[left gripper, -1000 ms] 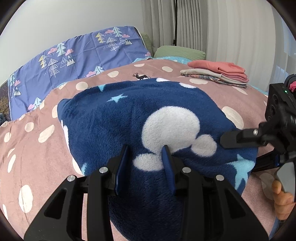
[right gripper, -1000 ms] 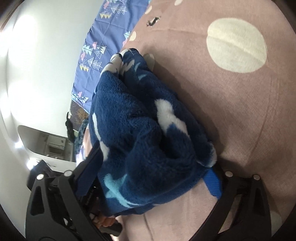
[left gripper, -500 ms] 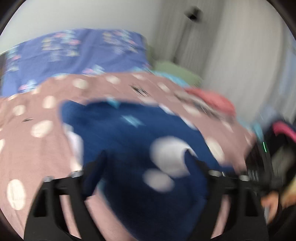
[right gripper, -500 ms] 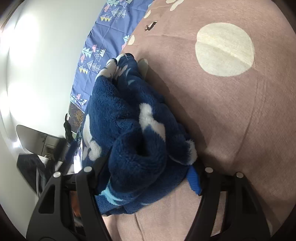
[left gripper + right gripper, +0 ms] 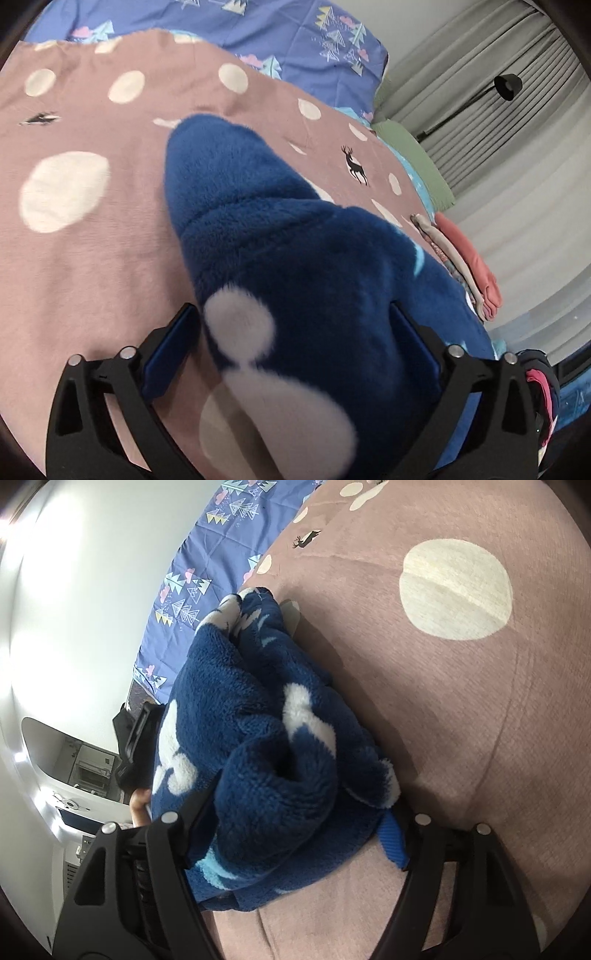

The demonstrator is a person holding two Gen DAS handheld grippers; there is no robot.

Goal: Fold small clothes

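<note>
A dark blue fleece garment (image 5: 295,258) with white blobs and pale blue stars lies folded on the pink dotted bedspread (image 5: 92,258). My left gripper (image 5: 291,314) straddles its near end. Its jaws are opening wide, the fleece fills the gap, and the blue pads (image 5: 173,350) stand at its sides without squeezing. In the right wrist view, a bunched roll of the same garment (image 5: 251,701) sits between the fingers of my right gripper (image 5: 295,812). Those jaws are easing open a little but still pinch the fleece. The left gripper's black body (image 5: 136,746) and a hand show behind the garment.
A stack of folded clothes (image 5: 465,266), coral on top, lies at the bed's far right. A blue tree-print pillow (image 5: 295,37) and a green one (image 5: 413,158) rest at the head, with grey curtains (image 5: 498,147) and a black lamp (image 5: 509,86) behind them.
My left gripper went from nearly closed on the fleece to wide open, swung sideways and rolled. The right gripper stayed put, and its jaws narrowed around the bunched fleece.
</note>
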